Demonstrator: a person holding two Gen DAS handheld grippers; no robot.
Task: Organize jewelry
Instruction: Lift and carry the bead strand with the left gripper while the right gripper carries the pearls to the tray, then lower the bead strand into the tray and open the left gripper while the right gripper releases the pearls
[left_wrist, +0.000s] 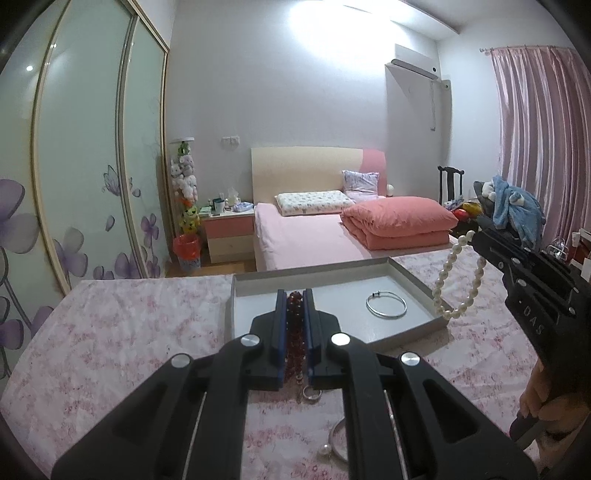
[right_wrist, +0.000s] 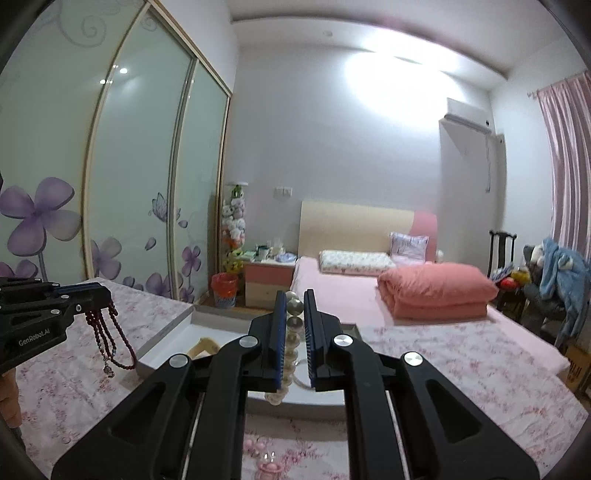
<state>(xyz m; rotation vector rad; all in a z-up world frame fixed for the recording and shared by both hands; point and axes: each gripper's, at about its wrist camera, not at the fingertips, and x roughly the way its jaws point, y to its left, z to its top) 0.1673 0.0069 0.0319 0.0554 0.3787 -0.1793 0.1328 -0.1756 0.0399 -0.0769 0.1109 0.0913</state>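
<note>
My left gripper (left_wrist: 294, 295) is shut on a dark red bead necklace (left_wrist: 294, 332), held above the near edge of a shallow grey tray (left_wrist: 421, 280) on the floral cloth. From the right wrist view the red beads (right_wrist: 107, 338) dangle from the left gripper (right_wrist: 98, 293). My right gripper (right_wrist: 295, 295) is shut on a white pearl bracelet (right_wrist: 293, 332). In the left wrist view the pearls (left_wrist: 460, 280) hang from the right gripper (left_wrist: 476, 236) over the tray's right corner. A silver bangle (left_wrist: 386, 306) lies inside the tray.
A ring (left_wrist: 310, 395), a loose pearl (left_wrist: 325, 450) and another silver bangle (left_wrist: 338, 439) lie on the floral tablecloth (left_wrist: 110, 332) under the left gripper. Pink items (right_wrist: 267, 461) lie on the cloth under the right gripper. A bed (left_wrist: 314, 236) stands beyond the table.
</note>
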